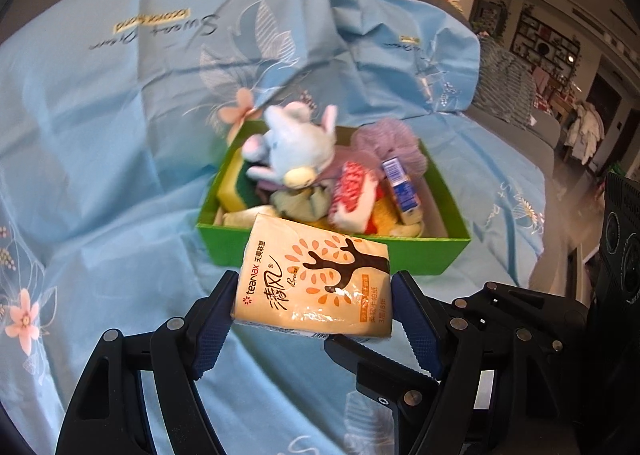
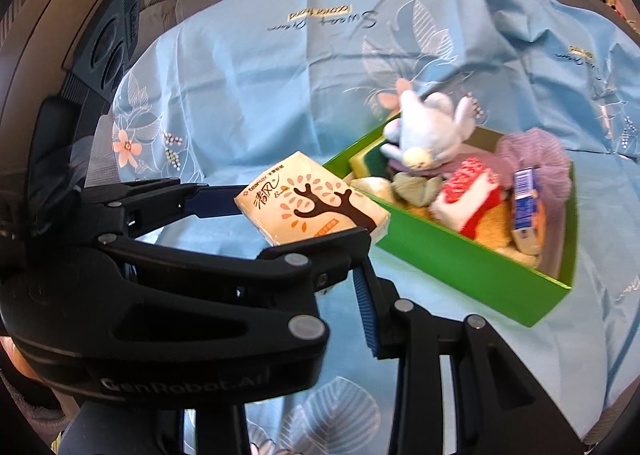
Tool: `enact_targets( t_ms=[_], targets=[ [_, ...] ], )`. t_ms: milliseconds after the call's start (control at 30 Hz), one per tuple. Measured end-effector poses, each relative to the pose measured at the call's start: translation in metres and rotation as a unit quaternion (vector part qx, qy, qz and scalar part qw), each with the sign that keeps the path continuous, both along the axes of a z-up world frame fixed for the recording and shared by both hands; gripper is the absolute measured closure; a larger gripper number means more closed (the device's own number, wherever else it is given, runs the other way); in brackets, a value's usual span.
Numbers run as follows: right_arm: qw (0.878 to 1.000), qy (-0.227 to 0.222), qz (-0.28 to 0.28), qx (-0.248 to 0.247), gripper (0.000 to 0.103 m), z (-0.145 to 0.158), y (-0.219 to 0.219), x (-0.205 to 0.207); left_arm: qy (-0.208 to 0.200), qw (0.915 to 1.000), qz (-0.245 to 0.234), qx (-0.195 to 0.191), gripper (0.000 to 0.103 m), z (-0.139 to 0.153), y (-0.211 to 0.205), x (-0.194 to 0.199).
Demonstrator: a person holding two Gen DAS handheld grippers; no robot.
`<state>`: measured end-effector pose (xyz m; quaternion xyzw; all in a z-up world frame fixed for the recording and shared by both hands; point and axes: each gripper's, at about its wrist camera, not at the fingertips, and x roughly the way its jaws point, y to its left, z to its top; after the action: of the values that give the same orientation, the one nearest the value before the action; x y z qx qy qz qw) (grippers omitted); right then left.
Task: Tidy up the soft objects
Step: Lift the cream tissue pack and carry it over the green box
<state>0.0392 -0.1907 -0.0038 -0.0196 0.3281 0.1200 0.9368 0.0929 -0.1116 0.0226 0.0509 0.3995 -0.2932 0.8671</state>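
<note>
The blue sheet (image 1: 100,175) is draped over a grey sofa and carries everything here. The green box (image 1: 420,255) sits on it toward the right edge, open at the top.

The box is crowded. A pale plush elephant (image 1: 296,143) is piled over its far left corner, and sponges, cloths and small packets fill the middle. Only a strip of bare floor shows along the right wall, down to the near right corner.

The tissue pack (image 1: 316,279) is off the sheet, held printed face up just short of the box's near wall. The left tongs (image 1: 316,285) are clenched on it, one pad on each of two opposite sides. The span between the pads runs roughly along that near wall, and the pack's far edge overlaps the wall's rim in the left wrist view.

The box therefore lies straight ahead of the left tongs and slightly below them, so the drop seems to call for a short carry forward over the near wall. The free strip lies ahead and to the right.

The right tongs (image 2: 348,291) sit just beside and under the left pair, and I see nothing between their jaws. Their gap looks narrow, but whether they are clenched I cannot tell.
</note>
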Motion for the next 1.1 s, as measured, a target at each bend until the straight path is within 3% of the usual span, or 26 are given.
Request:
enact_targets(
  t_ms=[233, 467, 667, 867, 1100],
  targets=[
    [1.000, -0.014, -0.011, 0.006, 0.068, 0.014, -0.026, 0.005, -0.012, 0.9999, -0.009, 0.004, 0.026, 0.012, -0.030, 0.009],
    [1.000, -0.021, -0.021, 0.005, 0.068, 0.022, -0.051, 0.031, -0.007, 1.0000, -0.005, -0.001, 0.026, 0.014, -0.058, 0.042],
    [1.000, -0.006, -0.027, 0.009, 0.068, 0.019, -0.073, 0.069, 0.016, 0.9999, 0.003, 0.000, 0.026, 0.000, -0.078, 0.079],
    [0.999, 0.035, -0.032, 0.008, 0.066, 0.003, -0.090, 0.105, 0.061, 0.9978, 0.026, 0.002, 0.026, -0.020, -0.091, 0.112],
    [0.997, 0.045, -0.063, 0.005, 0.034, -0.001, -0.103, 0.110, 0.080, 0.9953, 0.051, 0.024, 0.010, -0.020, -0.082, 0.116]
  ],
)
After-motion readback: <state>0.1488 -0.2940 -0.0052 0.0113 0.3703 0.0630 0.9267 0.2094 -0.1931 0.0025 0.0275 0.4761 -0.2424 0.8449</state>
